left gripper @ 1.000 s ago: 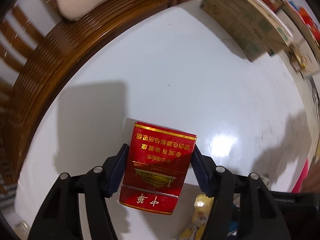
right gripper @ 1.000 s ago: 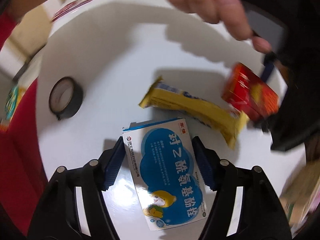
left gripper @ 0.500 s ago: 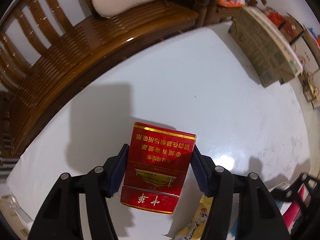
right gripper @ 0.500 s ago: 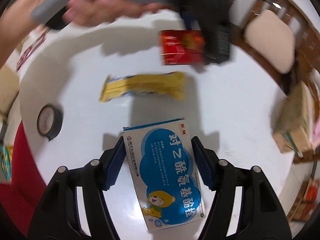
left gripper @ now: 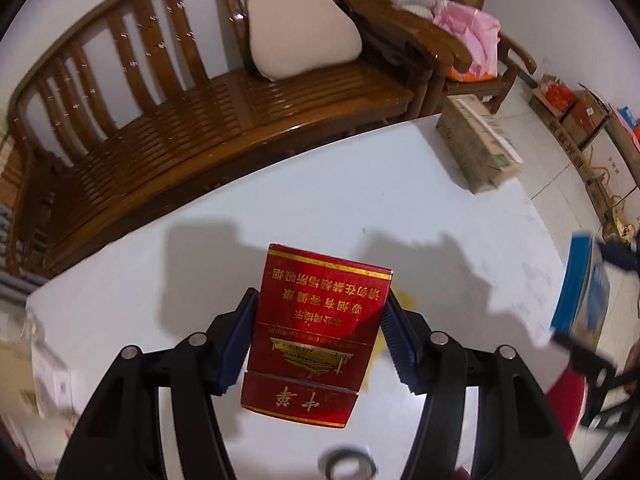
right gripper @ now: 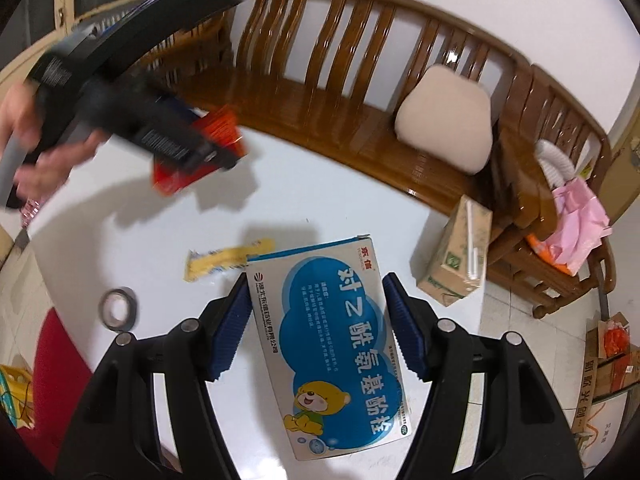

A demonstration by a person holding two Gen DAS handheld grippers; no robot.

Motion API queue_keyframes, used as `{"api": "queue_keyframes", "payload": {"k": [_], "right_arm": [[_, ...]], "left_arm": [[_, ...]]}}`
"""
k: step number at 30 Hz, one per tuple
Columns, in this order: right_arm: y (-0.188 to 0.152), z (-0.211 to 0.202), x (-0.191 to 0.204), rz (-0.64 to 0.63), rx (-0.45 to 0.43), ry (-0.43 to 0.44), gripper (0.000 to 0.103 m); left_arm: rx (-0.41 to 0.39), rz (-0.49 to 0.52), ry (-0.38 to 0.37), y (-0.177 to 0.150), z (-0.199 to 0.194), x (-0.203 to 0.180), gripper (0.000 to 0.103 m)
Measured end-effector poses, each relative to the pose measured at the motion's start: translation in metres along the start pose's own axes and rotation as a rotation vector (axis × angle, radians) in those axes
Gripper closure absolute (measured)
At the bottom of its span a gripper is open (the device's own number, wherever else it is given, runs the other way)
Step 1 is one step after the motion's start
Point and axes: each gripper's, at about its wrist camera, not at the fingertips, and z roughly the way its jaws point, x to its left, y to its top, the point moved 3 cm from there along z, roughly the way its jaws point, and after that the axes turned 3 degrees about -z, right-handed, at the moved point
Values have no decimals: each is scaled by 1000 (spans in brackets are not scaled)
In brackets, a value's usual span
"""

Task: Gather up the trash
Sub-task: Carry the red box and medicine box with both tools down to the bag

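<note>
Below us we see a slatted bench of glossy brown wood, curved at the back, with a soft beige cushion on its seat. In front of it lies the round white table, smooth and shiny, and beside its edge stands a tall cardboard carton. Our right gripper is clamped by its ribbed blue pads on a flat medicine box, glossy white and blue card with a cartoon bear, which juts forward past the fingertips, above the table. Our left gripper pinches a red cigarette pack with gold lettering, its sides pressed between the pads, its far end standing out ahead of them. On the table itself lie a crinkled yellow wrapper, just beyond the medicine box, and, nearer the edge, a small dark roll of tape, a flat ring.
</note>
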Motion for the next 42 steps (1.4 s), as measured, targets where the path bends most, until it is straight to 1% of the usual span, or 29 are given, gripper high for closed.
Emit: {"api": "queue_keyframes", "payload": {"k": [1, 3, 6, 7, 9, 12, 16, 19, 25, 28, 32, 37, 40, 42], "right_arm": [[-1, -6, 10, -1, -7, -4, 38], [1, -25, 17, -4, -29, -10, 38], [-3, -52, 38, -17, -58, -15, 38], [-4, -61, 46, -26, -66, -17, 38], [-12, -81, 66, -43, -85, -23, 38], [-18, -105, 89, -70, -106, -12, 38], [-35, -124, 121, -101, -109, 15, 38], [-50, -130, 137, -116, -98, 33, 38], [-82, -135, 165, -125, -66, 56, 38], [-97, -133, 174, -118, -50, 69, 38], [-114, -131, 183, -112, -29, 80, 38], [-138, -127, 198, -100, -6, 99, 38], [-150, -120, 205, -94, 15, 116, 38], [-158, -116, 210, -92, 26, 125, 38]], "left_arm": [[-12, -5, 7, -10, -11, 0, 45], [-41, -15, 19, -35, -35, -2, 45], [-76, -22, 18, -72, -66, -5, 44], [-84, -22, 18, -78, -71, -6, 44], [-106, -20, 13, -101, -88, -9, 44], [-123, -13, 35, -132, -104, -19, 44], [-123, -21, 21, -173, -113, -32, 44], [-130, -27, 23, -199, -116, -40, 44], [-123, -33, -9, -243, -112, -55, 44], [-119, -33, -18, -257, -106, -62, 44], [-113, -24, -6, -278, -94, -74, 44], [-104, -29, -22, -300, -83, -83, 44], [-91, -39, -47, -312, -75, -88, 44], [-86, -39, -43, -320, -70, -92, 44]]}}
